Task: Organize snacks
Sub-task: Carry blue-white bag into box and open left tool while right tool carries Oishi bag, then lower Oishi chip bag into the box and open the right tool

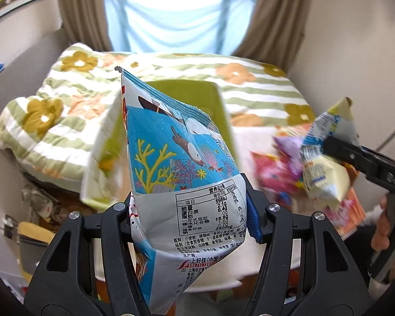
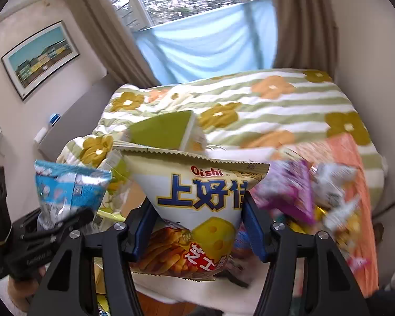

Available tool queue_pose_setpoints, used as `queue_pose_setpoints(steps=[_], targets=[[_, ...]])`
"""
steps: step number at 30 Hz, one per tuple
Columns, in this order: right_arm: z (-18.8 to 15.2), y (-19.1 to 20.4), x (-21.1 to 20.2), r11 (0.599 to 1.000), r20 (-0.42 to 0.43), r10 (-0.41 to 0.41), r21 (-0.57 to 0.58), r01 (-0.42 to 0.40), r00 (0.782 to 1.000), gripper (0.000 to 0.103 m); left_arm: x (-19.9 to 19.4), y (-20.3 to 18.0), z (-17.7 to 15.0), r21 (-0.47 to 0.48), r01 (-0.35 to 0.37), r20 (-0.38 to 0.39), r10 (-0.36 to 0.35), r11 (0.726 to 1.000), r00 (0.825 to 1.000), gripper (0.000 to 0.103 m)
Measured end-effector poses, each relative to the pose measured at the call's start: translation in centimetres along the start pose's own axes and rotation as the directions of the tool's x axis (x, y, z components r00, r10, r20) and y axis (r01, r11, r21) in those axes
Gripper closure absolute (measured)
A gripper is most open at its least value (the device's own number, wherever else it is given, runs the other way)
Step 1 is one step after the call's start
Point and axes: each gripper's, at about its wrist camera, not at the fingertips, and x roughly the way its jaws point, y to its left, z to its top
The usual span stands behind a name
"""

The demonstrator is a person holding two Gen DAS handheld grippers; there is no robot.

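My left gripper is shut on a blue and white snack bag with a sea print and holds it up in the air; the same bag shows at the left of the right wrist view. My right gripper is shut on a pale yellow Oishi cheese snack bag, also lifted; it shows at the right of the left wrist view. A green box with white sides sits behind both bags, also in the right wrist view. A heap of loose snack packets lies at the right.
A bed with a green-striped flowered quilt fills the background below a curtained window. A white table surface lies under the grippers. An orange cloth lies under the packet heap at the right.
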Motion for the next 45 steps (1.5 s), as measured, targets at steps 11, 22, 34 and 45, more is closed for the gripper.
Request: queue_pose_setpoints(steps=[11, 22, 34, 45], targets=[[3.7, 7.1, 9.3, 0.995, -0.061, 0.011, -0.098, -0.017, 0.998, 0.046, 9.0, 7.0, 3.7, 0.046, -0.06, -0.112, 0.065, 0.997, 0.992, 0.047], [3.7, 8.5, 14.8, 0.994, -0.136, -0.042, -0.105, 0.027, 0.99, 0.046, 15.1, 8.3, 2.4, 0.151, -0.066, -0.218, 0.099, 0.986, 0.971, 0.015], [4.0, 9.4, 16.0, 0.976, -0.21, -0.011, -0.216, -0.035, 0.978, 0.046, 11.1, 10.8, 0.4, -0.058, -0.114, -0.184, 0.102, 0.992, 0.978, 0.014], [1.7, 11.0, 19.1, 0.929, -0.265, -0.067, -0.367, -0.036, 0.962, 0.045, 8.3, 11.8, -1.1, -0.116, -0.193, -0.148, 0.175, 0.974, 0.973, 0.014]])
